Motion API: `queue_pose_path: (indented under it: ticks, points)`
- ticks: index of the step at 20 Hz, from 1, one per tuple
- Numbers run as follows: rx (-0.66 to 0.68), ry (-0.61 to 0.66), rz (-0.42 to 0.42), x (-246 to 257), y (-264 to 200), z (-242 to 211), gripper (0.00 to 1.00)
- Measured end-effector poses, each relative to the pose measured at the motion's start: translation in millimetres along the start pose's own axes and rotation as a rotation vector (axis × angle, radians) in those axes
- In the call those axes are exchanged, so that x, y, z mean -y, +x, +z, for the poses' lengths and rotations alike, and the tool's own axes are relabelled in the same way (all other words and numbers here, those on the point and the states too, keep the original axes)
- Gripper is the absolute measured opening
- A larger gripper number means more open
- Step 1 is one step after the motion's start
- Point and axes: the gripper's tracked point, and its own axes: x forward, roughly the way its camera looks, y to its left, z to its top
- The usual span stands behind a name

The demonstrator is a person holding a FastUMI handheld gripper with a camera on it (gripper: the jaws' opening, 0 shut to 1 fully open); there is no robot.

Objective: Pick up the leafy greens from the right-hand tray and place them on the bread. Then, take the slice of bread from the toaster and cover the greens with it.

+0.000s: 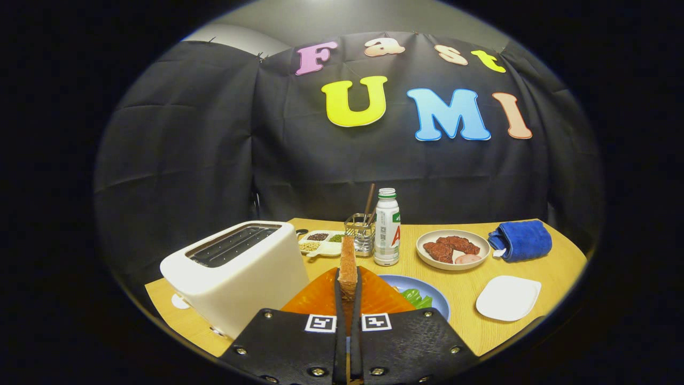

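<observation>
Toaster (240, 267): left of the gripper, slots look empty.
Gripper (348, 289): fingers pinch a bread slice (348, 262) edge-on, upright.
Plate (435, 299): just right of the gripper, greens (417, 297) on it; bread beneath hidden.
Step, judged: covering. Next: carry the slice over the greens, lay flat.

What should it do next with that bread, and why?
Probably lower it onto the greens. The hand-held gripper is shut on the bread slice, held upright above the blue plate, with the toaster slot empty.
</observation>
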Motion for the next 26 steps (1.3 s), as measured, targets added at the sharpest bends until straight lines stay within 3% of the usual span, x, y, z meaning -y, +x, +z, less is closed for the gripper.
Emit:
queue_pose_path:
  ticks: [3,10,21,26]
  points:
    - [-0.009,0.008,0.025,-6.0,4.7,-7.6,0.03]
    - [-0.065,0.047,-0.004,12.7,13.6,-22.4,0.04]
    - [-0.095,0.062,0.002,34.9,18.9,-26.3,0.20]
    - [-0.109,0.052,-0.003,41.8,21.1,-28.2,0.21]
